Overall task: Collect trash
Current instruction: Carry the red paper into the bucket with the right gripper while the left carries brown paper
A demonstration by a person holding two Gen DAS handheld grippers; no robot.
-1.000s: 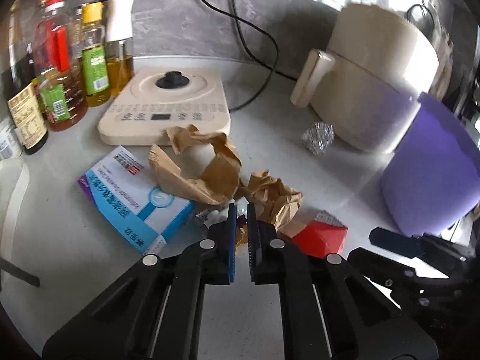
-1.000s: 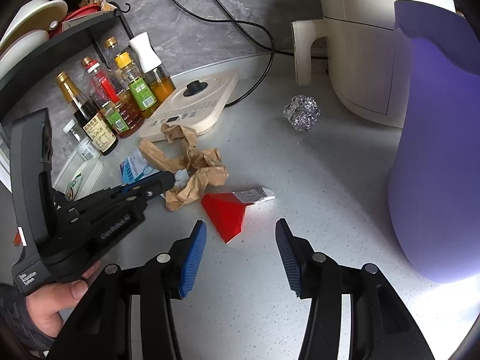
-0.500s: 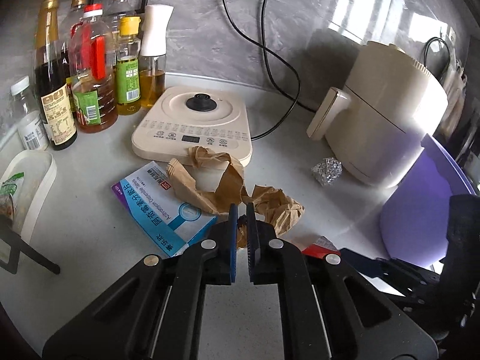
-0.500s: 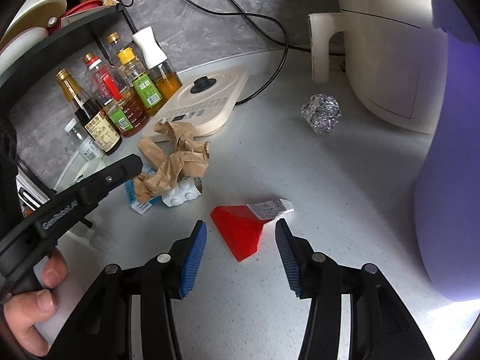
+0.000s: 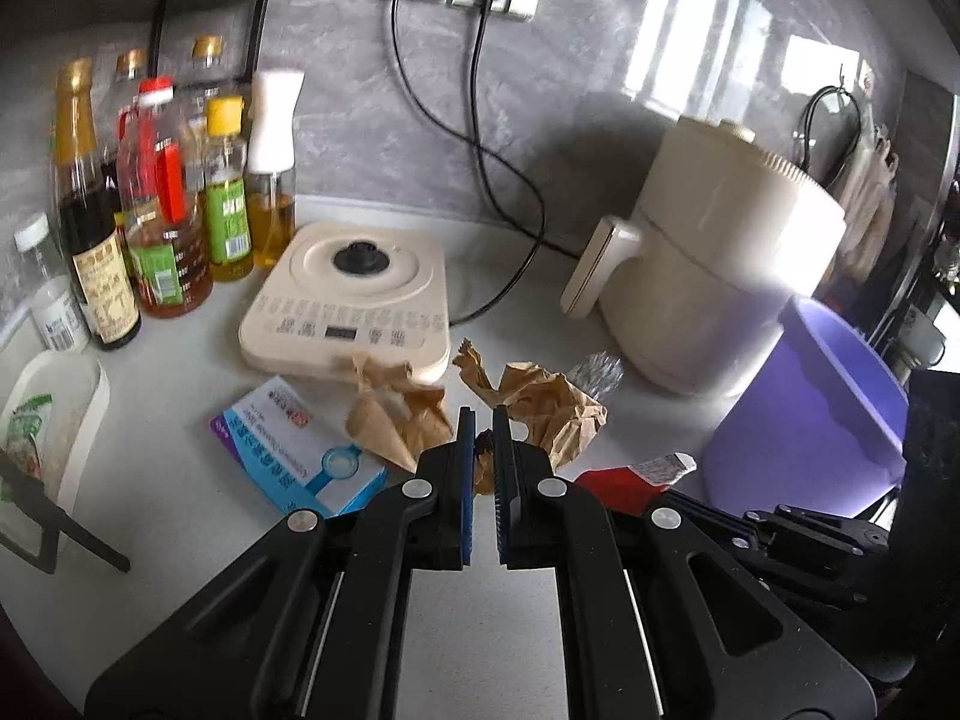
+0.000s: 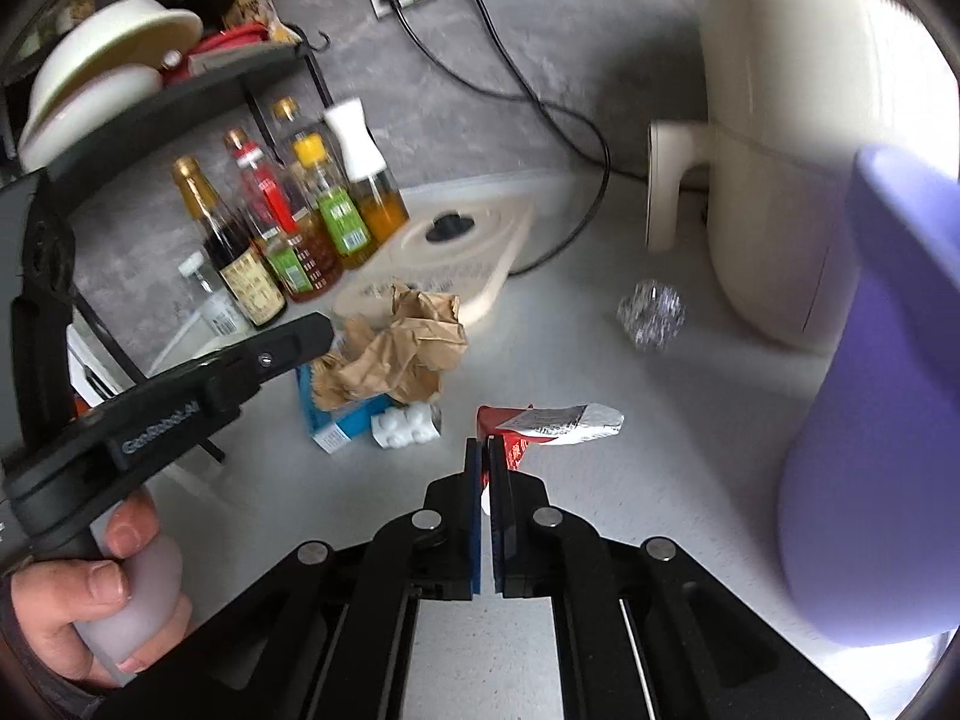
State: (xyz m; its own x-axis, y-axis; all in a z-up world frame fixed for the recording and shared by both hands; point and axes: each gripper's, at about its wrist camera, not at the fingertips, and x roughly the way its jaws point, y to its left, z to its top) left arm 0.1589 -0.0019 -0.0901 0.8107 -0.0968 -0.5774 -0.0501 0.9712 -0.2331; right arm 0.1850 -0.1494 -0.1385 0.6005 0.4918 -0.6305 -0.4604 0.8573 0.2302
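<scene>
My left gripper [image 5: 485, 420] is shut on crumpled brown paper [image 5: 540, 405] and holds it above the counter; the paper [image 6: 396, 348] hangs from it in the right wrist view. My right gripper [image 6: 485, 447] is shut on the red wrapper [image 6: 510, 438] with its silver torn end [image 6: 570, 420], which also shows in the left wrist view [image 5: 624, 480]. A foil ball [image 6: 651, 315] lies near the air fryer. A blue and white box [image 5: 300, 450] and a white blister pack [image 6: 405, 426] lie on the counter. The purple bin [image 5: 804, 414] stands at right.
A cream induction cooker [image 5: 348, 300] sits behind the trash. Several oil and sauce bottles [image 5: 162, 210] stand at back left. A cream air fryer [image 5: 720, 276] stands at back right. Black cords [image 5: 498, 180] run to wall sockets. A white tray [image 5: 54, 420] lies at far left.
The left gripper has lifted the brown paper higher off the counter. The right gripper has closed from open onto the red wrapper.
</scene>
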